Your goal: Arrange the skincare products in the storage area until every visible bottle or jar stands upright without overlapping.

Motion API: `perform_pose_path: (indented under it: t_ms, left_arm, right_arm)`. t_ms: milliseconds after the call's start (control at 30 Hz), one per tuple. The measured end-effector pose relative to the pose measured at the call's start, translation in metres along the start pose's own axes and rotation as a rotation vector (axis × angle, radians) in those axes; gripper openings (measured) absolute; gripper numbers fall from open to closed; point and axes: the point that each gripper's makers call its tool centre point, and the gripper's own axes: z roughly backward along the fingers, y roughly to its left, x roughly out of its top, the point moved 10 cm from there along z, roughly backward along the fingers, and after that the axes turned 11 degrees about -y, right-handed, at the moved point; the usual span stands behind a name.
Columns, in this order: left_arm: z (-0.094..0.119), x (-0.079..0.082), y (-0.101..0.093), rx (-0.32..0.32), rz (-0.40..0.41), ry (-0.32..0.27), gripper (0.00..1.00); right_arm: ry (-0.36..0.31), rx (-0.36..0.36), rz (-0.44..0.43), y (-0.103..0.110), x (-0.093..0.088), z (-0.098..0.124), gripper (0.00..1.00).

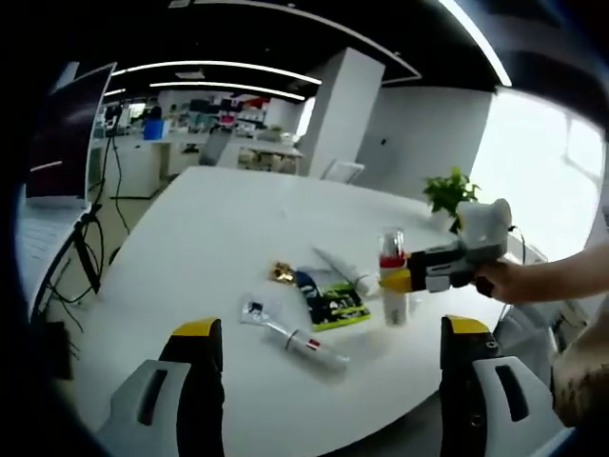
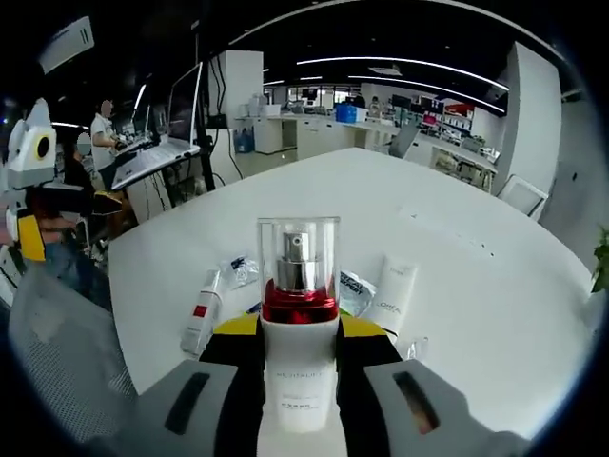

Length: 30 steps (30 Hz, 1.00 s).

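A white pump bottle (image 2: 300,371) with a red collar and clear cap stands upright on the white table (image 2: 457,238), with my right gripper (image 2: 300,328) shut on its body. In the left gripper view, that right gripper (image 1: 398,280) reaches in from the right and holds the bottle (image 1: 393,303). My left gripper (image 1: 330,331) hangs wide open over the near table edge, holding nothing. Lying flat are a white tube with a red label (image 1: 303,343) (image 2: 200,322), a second white tube (image 1: 344,272) (image 2: 393,293), a dark sachet (image 1: 333,305) (image 2: 354,290) and a small gold item (image 1: 282,273).
A potted plant (image 1: 451,190) stands at the table's far edge. A dark monitor (image 1: 67,133) and cables sit off the left side. A mesh chair (image 2: 57,352) is by the table edge. A person (image 2: 103,133) stands near a laptop (image 2: 157,162) in the background.
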Motion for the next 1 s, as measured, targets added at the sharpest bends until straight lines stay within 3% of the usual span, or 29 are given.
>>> perform_pose_path:
  t_ms: [267,767,1000]
  left_arm:
    - [-0.009,0.016,-0.009,-0.038,-0.004,-0.037,0.94]
    - [-0.027,0.031,-0.039,-0.155,-0.090,-0.016,0.97]
    - [-0.037,0.034,-0.050,-0.210,-0.092,-0.009,0.97]
  right_arm:
    - [-0.051,-0.010,-0.019,0.009,0.011,0.009,0.27]
    - [-0.107,-0.029,-0.017,0.020,0.024,0.032,0.27]
    - [-0.147,-0.060,0.002,0.024,0.030,0.047,0.27]
